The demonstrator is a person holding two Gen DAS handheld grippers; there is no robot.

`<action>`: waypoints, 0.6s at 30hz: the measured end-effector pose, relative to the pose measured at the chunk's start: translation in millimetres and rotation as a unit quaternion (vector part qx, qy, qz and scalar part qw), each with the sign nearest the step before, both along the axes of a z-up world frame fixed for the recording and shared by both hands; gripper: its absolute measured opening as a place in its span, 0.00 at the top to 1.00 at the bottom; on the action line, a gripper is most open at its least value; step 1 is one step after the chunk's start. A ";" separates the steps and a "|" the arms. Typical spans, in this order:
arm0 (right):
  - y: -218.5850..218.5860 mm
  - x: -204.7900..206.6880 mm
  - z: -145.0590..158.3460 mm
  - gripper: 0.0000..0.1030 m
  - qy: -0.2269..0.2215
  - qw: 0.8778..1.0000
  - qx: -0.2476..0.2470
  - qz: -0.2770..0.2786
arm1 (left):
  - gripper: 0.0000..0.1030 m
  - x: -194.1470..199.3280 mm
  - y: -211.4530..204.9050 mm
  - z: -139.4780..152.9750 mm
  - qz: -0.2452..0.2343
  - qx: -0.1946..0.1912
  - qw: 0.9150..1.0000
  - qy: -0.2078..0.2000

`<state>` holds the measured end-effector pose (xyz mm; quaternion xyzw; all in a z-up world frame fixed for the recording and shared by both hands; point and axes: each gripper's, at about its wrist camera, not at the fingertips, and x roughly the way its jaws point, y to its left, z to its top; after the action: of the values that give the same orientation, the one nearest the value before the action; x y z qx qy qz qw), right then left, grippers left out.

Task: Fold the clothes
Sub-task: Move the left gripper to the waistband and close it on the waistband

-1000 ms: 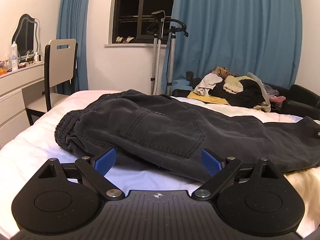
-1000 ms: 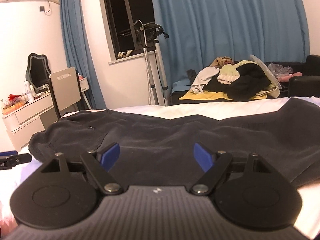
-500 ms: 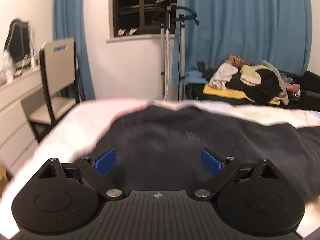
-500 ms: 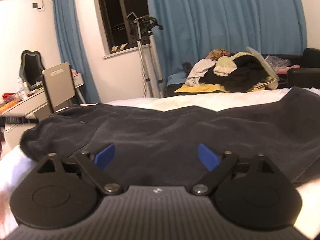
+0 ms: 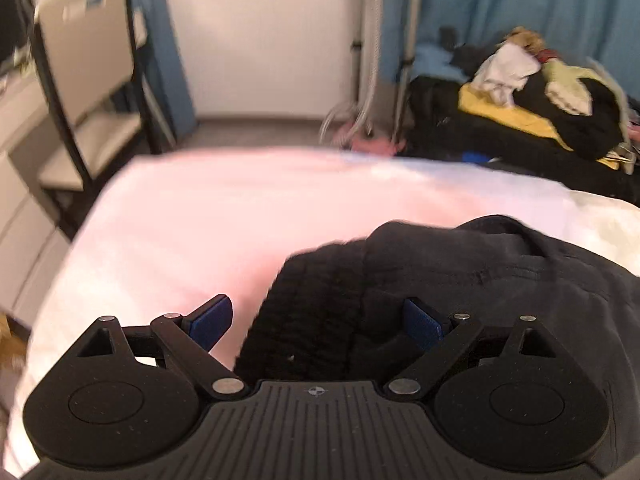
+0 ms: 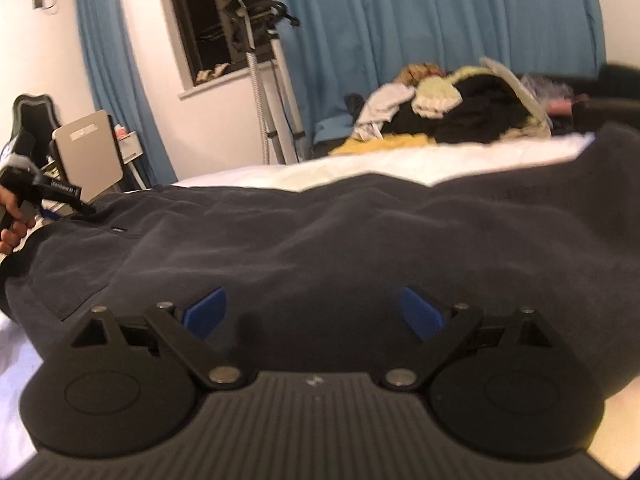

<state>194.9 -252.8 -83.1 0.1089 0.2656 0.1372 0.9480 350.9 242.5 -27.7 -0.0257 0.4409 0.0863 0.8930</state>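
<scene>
Both claws gape: left claw (image 5: 316, 322), right claw (image 6: 314, 312) over trousers (image 6: 320, 240).

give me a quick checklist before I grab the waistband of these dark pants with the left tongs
1. Left tongs open: ok.
2. Waistband lies between the jaws: ok.
3. Right tongs open over the pants, gripping nothing: ok.
4. Pants flat on the bed: not ok, fabric is rumpled.
5. Both layers of the waistband lined up: cannot tell, view is blurred.
6. Clothes pile away from the pants: ok.
</scene>
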 end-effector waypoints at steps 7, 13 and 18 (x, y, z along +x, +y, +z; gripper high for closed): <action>-1.7 5.8 -5.0 0.07 -0.007 1.000 -0.011 -0.009 | 0.57 -28.9 -23.6 26.7 -0.009 0.037 0.999 -0.039; -3.6 -5.5 3.5 0.07 -0.034 0.999 -0.031 -0.016 | 0.71 -101.5 -74.5 100.5 -0.038 0.060 0.990 -0.118; -8.0 -27.0 22.3 0.07 -0.069 0.997 -0.038 -0.012 | 0.75 -200.5 -112.1 145.1 -0.060 0.053 0.979 -0.189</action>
<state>167.9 -260.8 -60.9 0.0662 0.2035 0.1223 0.9692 150.4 130.4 117.5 0.0325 0.2600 0.0498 0.9638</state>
